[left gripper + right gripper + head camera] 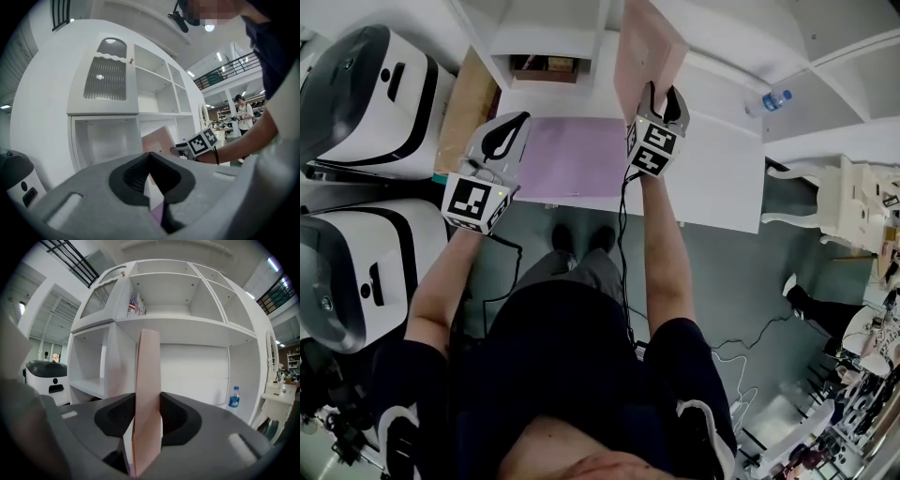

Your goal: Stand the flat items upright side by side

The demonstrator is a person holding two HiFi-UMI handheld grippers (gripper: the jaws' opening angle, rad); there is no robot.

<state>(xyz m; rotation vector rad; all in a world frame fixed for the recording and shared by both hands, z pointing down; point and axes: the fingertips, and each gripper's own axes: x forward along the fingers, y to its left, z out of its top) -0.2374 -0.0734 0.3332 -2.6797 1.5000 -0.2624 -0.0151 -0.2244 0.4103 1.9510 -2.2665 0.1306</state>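
Observation:
A pink flat item stands on edge above the white counter, clamped in my right gripper. In the right gripper view the pink flat item rises between the two pads, and the right gripper is shut on it. A purple flat item lies flat on the counter, between the two grippers. My left gripper hovers at its left edge, shut with nothing in it. The left gripper view shows the left gripper with its jaws together, and the pink flat item and the right gripper beyond.
A white shelf unit with open compartments rises behind the counter. A water bottle stands at the counter's right. Two white machines sit at the left, and a white ornate table at the right.

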